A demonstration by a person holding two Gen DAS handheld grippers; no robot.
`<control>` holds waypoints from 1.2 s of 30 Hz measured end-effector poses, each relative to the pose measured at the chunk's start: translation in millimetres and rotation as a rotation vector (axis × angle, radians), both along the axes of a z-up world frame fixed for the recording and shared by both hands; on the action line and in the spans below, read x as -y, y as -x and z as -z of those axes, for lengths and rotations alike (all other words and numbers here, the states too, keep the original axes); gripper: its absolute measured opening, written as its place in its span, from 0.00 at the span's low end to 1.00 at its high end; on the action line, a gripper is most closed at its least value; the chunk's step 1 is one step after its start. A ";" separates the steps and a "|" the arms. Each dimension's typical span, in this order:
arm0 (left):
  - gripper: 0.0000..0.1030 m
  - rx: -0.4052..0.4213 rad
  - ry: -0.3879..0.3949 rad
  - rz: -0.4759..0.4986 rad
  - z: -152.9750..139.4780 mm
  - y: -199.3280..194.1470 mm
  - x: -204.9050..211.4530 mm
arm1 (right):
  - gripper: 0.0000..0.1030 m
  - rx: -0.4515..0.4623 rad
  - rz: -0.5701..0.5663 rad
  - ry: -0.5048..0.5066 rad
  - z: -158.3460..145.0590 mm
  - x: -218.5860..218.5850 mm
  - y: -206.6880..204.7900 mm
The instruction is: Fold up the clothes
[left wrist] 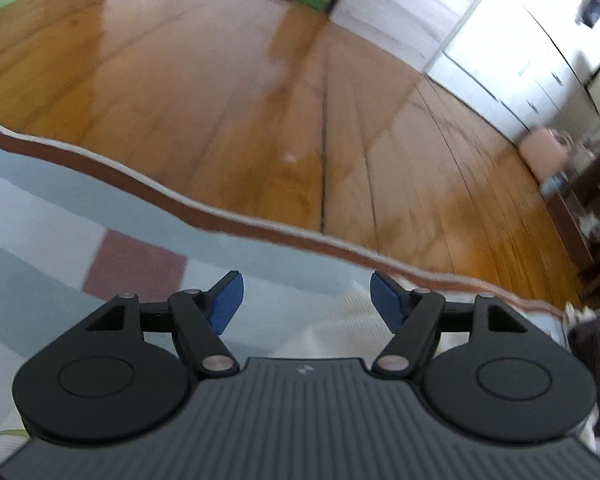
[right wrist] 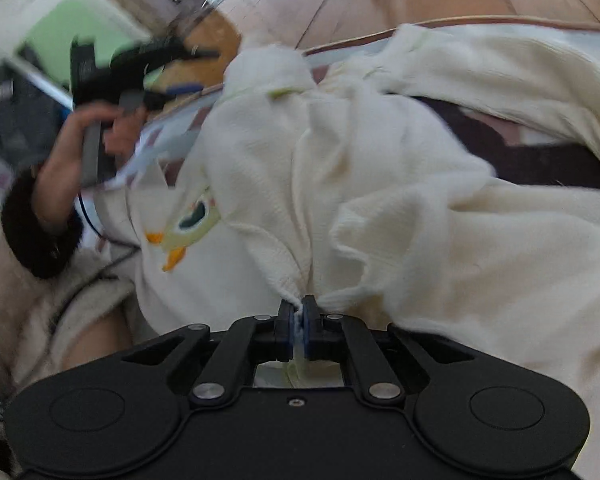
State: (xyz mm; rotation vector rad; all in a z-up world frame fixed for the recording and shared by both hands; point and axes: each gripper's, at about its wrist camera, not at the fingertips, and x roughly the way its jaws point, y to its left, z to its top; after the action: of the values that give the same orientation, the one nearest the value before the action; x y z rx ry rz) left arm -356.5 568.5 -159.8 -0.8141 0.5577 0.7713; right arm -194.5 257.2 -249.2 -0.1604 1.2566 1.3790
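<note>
The right gripper [right wrist: 299, 322] is found closed, its blue pads pinching a bunched edge of a cream knitted garment [right wrist: 380, 208]. A thin fold of the knit is seen clamped between the pads, and the cloth fans outward from that single point in deep gathers. The left gripper [left wrist: 306, 304] is found open, its pads spread wide with nothing between them; it is held over a checked cover [left wrist: 52, 216] in pale blue, white and red, near that cover's brown-trimmed edge, with a wooden floor [left wrist: 220, 92] beyond.

The garment is judged soft, light and limp: it sags and creases freely and is not expected to hold any shape. The loose knit is judged likely to stretch if pulled hard from one point. An embroidered bird motif [right wrist: 188, 228] is noted on the front, left of the pinch. Hold is best taken at a hem, shoulder seam or cuff, where the edge is doubled and firmer.

The garment lies crumpled and unfolded on the cover, directly ahead of the right gripper and attached to it. In the right wrist view the person's hand [right wrist: 80, 144] is seen holding the left gripper at the garment's far left side, apart from the cloth. A strip of pale knit is visible below the left gripper's pads, not gripped.
</note>
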 end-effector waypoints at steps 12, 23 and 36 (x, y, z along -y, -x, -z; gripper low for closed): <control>0.73 0.070 -0.038 0.220 8.4 -68.0 46.5 | 0.00 -0.022 -0.140 0.162 34.6 -3.5 30.1; 0.06 -0.156 -0.191 0.387 6.5 -73.8 71.2 | 0.36 0.048 0.170 -0.060 -50.0 8.8 4.0; 0.07 -0.141 0.052 0.386 0.1 -14.1 80.0 | 0.63 0.264 0.250 -0.006 -40.1 -60.6 -20.4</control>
State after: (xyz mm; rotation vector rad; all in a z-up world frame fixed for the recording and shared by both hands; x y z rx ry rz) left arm -342.4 488.6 -159.9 -0.6753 0.8356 0.4619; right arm -174.1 317.8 -209.0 -0.1686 1.0149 1.1071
